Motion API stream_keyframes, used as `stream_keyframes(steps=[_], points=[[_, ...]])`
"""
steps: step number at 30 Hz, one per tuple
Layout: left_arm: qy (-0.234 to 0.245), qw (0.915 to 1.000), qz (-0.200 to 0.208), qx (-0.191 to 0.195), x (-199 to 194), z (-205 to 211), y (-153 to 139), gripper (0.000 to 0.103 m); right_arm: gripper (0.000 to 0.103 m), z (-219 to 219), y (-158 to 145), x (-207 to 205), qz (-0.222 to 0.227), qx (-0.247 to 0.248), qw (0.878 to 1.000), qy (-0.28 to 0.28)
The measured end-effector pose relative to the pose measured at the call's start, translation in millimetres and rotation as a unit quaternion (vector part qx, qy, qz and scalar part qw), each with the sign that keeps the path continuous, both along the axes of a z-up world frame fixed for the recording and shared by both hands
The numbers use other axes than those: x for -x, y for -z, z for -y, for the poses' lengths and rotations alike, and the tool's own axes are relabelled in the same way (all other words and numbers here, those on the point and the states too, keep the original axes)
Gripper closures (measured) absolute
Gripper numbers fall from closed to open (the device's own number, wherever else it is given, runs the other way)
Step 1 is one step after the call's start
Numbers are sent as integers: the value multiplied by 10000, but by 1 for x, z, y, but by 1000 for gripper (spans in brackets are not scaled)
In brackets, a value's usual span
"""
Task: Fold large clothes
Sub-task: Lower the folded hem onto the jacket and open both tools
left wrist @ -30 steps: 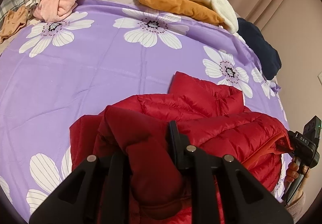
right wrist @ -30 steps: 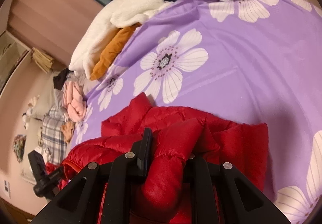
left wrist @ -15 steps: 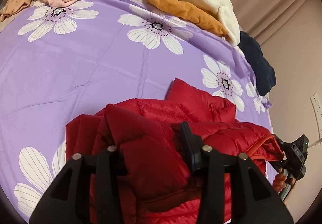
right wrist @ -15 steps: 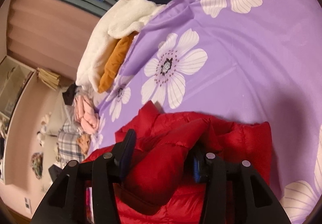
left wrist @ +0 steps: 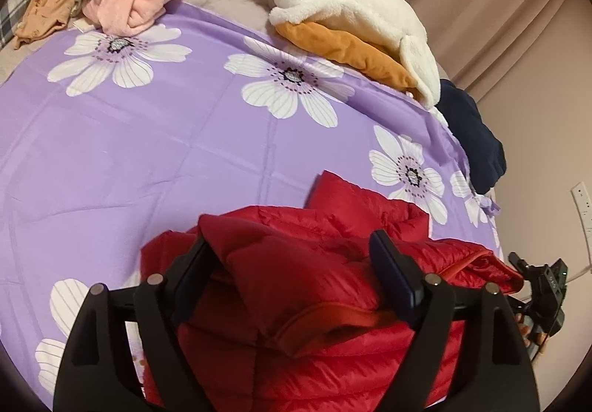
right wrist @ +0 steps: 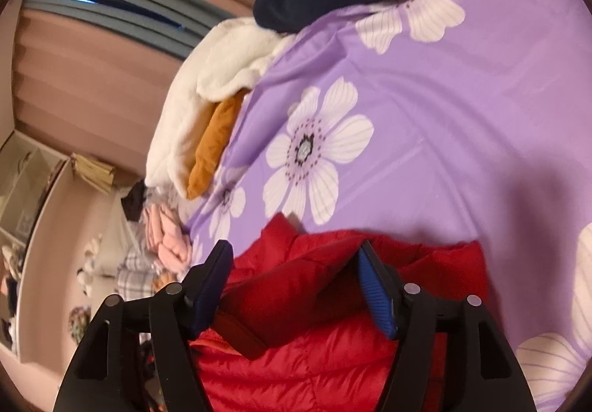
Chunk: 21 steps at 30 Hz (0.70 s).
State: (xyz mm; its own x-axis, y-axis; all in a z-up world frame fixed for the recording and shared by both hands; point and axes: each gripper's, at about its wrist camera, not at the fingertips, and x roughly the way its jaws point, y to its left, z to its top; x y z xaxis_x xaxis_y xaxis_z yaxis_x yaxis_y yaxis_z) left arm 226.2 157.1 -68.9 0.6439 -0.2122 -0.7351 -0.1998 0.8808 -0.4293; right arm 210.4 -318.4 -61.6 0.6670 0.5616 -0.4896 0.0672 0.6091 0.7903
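So the bed [left wrist: 148, 153] was covered with a purple sheet with big white flowers on it, and the red puffer jacket [left wrist: 325, 319] lay bunched up on the near part of it, right under both cameras. Along the far edge sat a white fleece blanket [left wrist: 340, 5] on top of an orange garment [left wrist: 351, 53], with a navy garment [left wrist: 473, 138] just beside them at the corner, and a pink garment [left wrist: 144, 1] crumpled further along with some plaid fabric behind it.

The left tongs [left wrist: 292, 264] had just been opening and stood wide, with a fold of the jacket still lying between the jaws but not pinched. Same story with the right tongs [right wrist: 296, 275]: jaws just spread apart, a red fold [right wrist: 296, 293] loose between them, blue ribbed pad visible on one finger [right wrist: 377, 293]. In the left view you could also spot the other handheld unit at the jacket's far side.
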Motion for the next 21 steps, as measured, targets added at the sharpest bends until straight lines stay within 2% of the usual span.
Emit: stream_keyframes(steps=[2,6,12,16,18,21], points=[[-96,9999,51,-115,3,-2,-2,15,26,6,-3,3,46,61,9998,205],[-187,9992,123,-329,10,-4,-7,14,25,14,-6,9,100,140,9991,379],[-191,9969,251,-723,22,-1,-17,14,25,3,-17,21,326,737,9962,324],[-7,9928,457,-1104,36,11,-27,14,25,-10,-32,35,671,1439,9867,363],[23,9891,599,-1348,45,16,-33,14,25,-14,-44,43,922,1833,9774,506],[77,9894,709,-1265,54,16,-35,14,25,-17,-57,51,1205,2074,9688,619]])
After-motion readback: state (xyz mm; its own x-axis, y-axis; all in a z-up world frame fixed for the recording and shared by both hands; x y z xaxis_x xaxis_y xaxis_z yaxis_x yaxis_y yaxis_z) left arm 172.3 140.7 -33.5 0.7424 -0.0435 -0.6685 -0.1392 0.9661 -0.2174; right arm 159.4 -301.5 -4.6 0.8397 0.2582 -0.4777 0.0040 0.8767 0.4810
